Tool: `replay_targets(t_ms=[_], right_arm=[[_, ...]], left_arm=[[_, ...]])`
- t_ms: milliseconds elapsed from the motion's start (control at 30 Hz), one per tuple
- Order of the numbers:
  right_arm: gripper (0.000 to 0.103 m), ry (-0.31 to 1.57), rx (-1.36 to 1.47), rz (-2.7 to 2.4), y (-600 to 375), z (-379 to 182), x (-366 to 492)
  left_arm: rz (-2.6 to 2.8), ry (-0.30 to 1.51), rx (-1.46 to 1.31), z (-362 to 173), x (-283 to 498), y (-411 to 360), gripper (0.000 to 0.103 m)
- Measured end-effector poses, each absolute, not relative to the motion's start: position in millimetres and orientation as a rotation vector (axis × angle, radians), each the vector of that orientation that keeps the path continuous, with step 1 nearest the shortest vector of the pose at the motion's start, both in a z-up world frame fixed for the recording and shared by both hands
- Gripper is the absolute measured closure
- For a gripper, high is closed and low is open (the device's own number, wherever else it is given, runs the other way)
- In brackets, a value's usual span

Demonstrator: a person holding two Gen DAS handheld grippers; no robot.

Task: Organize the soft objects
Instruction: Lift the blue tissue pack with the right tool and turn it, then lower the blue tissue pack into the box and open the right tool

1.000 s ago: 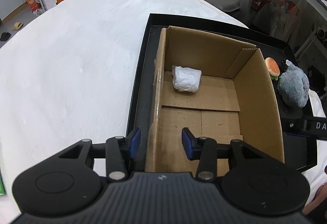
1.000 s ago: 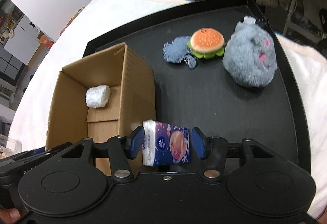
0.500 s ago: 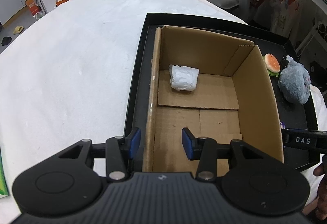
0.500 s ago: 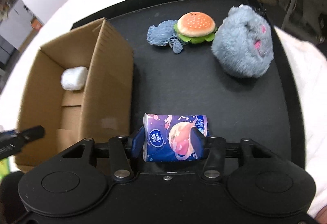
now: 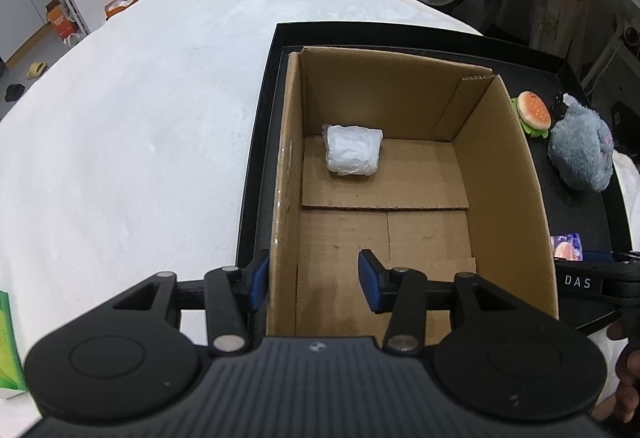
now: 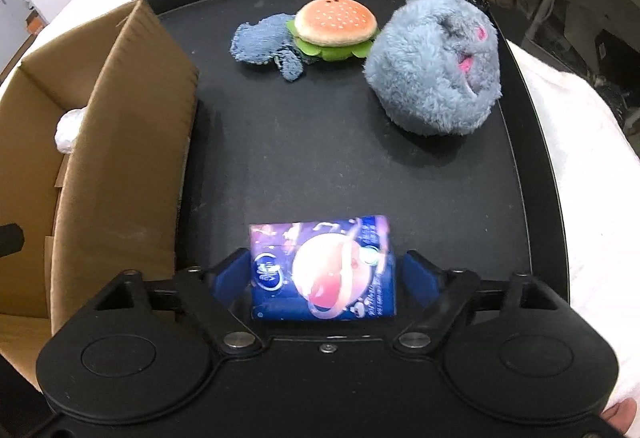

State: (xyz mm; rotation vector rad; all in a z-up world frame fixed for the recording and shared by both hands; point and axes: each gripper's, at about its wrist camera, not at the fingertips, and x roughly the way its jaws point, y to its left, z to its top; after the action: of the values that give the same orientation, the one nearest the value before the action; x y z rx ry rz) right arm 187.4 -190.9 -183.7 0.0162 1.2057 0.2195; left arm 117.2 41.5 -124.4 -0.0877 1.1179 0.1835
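Note:
A brown cardboard box (image 5: 504,174) stands on the left of a black tray (image 6: 320,158). A white wrapped bundle (image 5: 352,150) lies inside it. My left gripper (image 5: 314,284) is open, its jaws astride the box's left wall. My right gripper (image 6: 324,274) is shut on a blue tissue pack (image 6: 324,270), held low over the tray beside the box (image 6: 120,142). A burger plush (image 6: 334,26), a small blue plush (image 6: 264,46) and a grey-blue furry plush (image 6: 436,62) lie at the tray's far side.
The tray sits on a white padded surface (image 5: 140,118). A green box (image 5: 8,350) lies at the left edge. Shelves and clutter stand beyond the surface at the back and right.
My right gripper has closed on the tissue pack and turned it flat, drawing back and right from the box. My left gripper has stayed at the box's left wall.

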Motion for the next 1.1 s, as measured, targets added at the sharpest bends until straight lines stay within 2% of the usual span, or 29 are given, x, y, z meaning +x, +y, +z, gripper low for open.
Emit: replay_targets(t_ms=[233,833,967,1100], right_arm=[[0.033,1.181,0.038,0.219,-193.2,-173.8,188.1],[0.033,1.011,-0.002,0.299,-162.2,-98.3,187.2],[0.033,0.973,-0.026,0.331,-148.5,-81.6,188.7],[0.033,0.954,-0.05,0.371,-131.9,-73.7,190.1]], left_arm=[[0.191,1.126,-0.069,-124.9,119.9,38.1,0.056],[0.193,1.098,-0.139,-121.3,106.6,58.3,0.057],[0.179,1.096,-0.174,-126.6,102.8,63.8,0.063],[0.177,1.094,-0.189,-130.9,99.5,67.8,0.077]])
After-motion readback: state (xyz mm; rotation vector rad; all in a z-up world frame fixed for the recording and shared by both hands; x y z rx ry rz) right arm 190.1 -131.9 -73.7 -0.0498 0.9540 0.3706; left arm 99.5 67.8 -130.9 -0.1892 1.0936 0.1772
